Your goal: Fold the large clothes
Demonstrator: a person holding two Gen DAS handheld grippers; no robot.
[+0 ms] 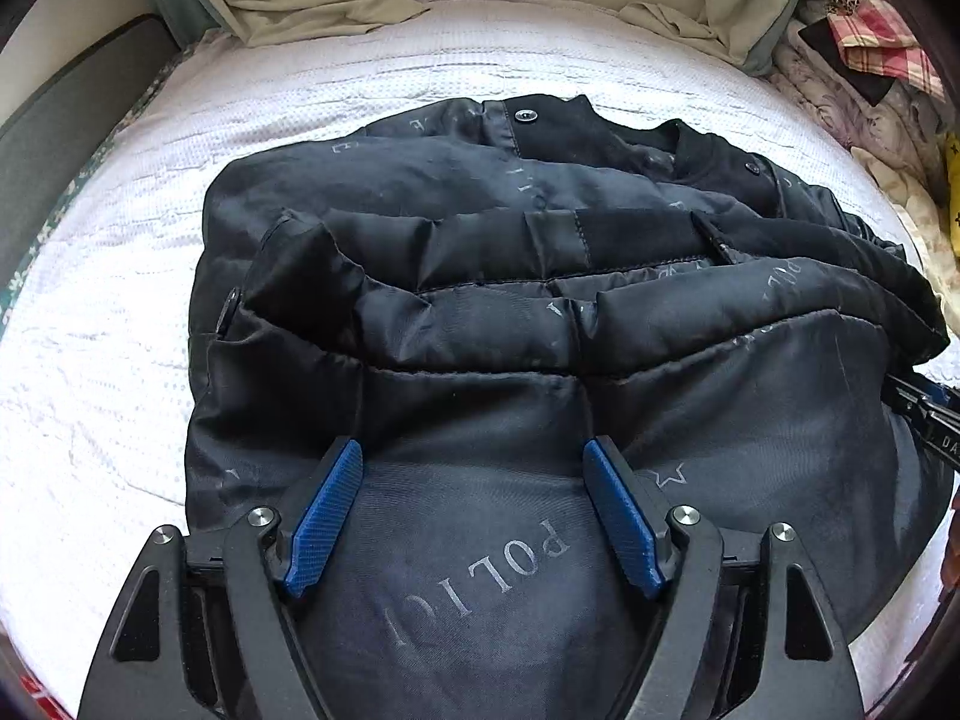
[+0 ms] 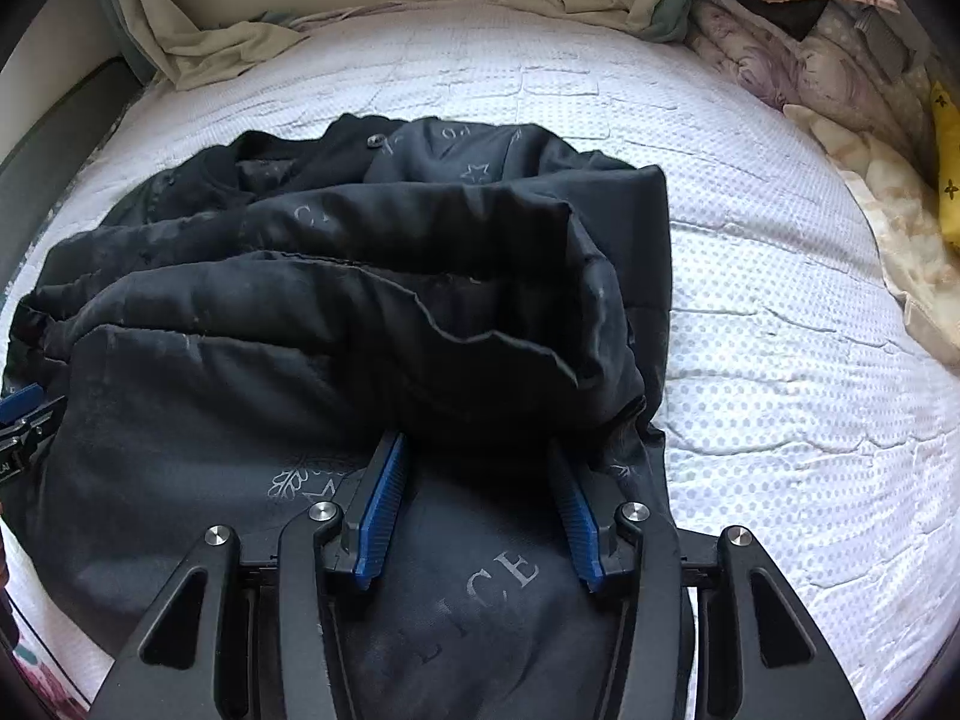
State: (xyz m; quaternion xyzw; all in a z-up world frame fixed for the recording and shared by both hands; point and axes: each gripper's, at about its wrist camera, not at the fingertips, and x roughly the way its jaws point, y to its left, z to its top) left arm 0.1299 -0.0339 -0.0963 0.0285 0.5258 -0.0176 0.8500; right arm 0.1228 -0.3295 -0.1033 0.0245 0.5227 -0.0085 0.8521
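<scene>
A large black quilted jacket (image 1: 492, 276) lies bunched on the white bed, lining up, with grey printed letters and stars. It also shows in the right wrist view (image 2: 336, 312). My left gripper (image 1: 474, 456) is open, its blue pads resting on the near left part of the jacket. My right gripper (image 2: 477, 447) is open, its blue pads on the near right part, under a raised fold. The right gripper's tip (image 1: 924, 414) shows at the right edge of the left view; the left gripper's tip (image 2: 24, 414) shows at the left edge of the right view.
The white dotted bedspread (image 2: 780, 312) lies all round the jacket. Beige sheets (image 1: 312, 6) are bunched at the headboard. A pile of floral bedding and plaid cloth (image 2: 840, 60) lies along the right side, with a yellow item (image 2: 948, 192).
</scene>
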